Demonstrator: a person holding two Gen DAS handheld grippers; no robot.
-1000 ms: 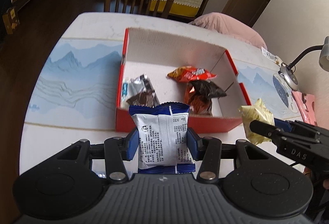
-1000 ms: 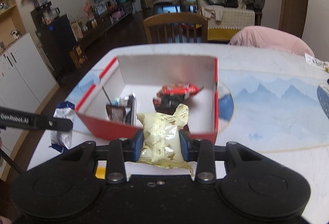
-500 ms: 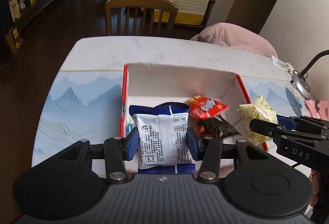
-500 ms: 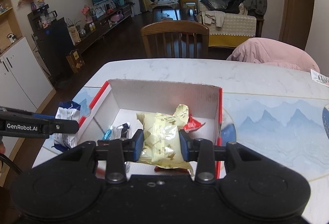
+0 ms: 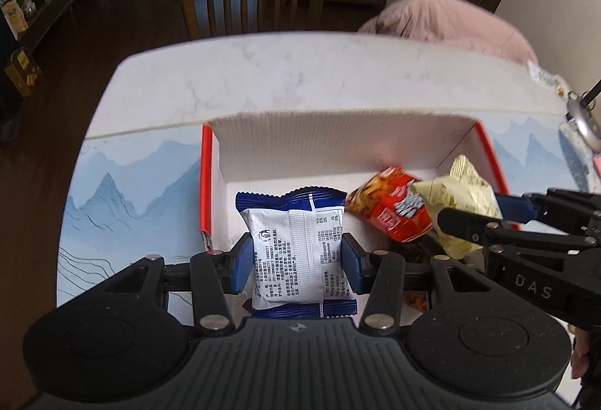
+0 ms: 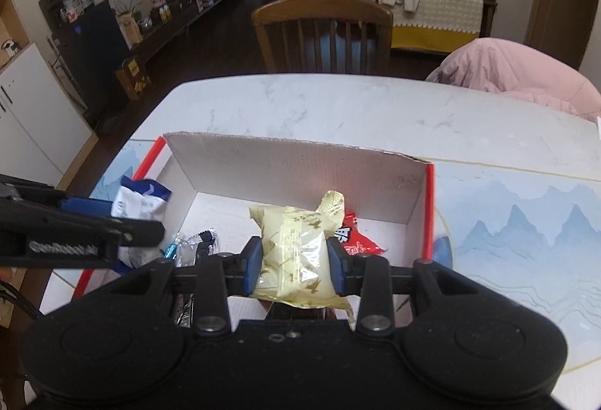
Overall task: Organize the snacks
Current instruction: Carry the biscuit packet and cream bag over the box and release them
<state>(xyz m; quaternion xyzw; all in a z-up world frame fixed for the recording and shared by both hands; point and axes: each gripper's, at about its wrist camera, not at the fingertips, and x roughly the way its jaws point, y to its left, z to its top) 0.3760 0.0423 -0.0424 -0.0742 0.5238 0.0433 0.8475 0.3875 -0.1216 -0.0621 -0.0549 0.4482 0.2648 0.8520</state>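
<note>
My left gripper (image 5: 296,265) is shut on a blue-and-white snack packet (image 5: 298,252), held over the left half of the red-rimmed cardboard box (image 5: 338,135). My right gripper (image 6: 295,265) is shut on a pale yellow snack packet (image 6: 296,252) above the box's (image 6: 293,169) right half. Inside the box lie a red packet (image 5: 390,209), a silver-wrapped one (image 6: 193,246) and a dark one mostly hidden under the grippers. In the left wrist view the right gripper (image 5: 477,218) reaches in from the right with the yellow packet (image 5: 462,195); the right wrist view shows the left gripper (image 6: 135,218) with the blue packet (image 6: 139,201).
The box stands on a white marble table (image 5: 300,79) with a blue mountain-print mat (image 6: 526,229). A wooden chair (image 6: 323,30) is pushed in at the far edge, a pink cushion (image 6: 518,75) beside it. A lamp base (image 5: 580,120) sits at the right.
Both grippers have moved forward from before the box's front wall to over its inside, each still holding its packet. The box now fills more of both views.
</note>
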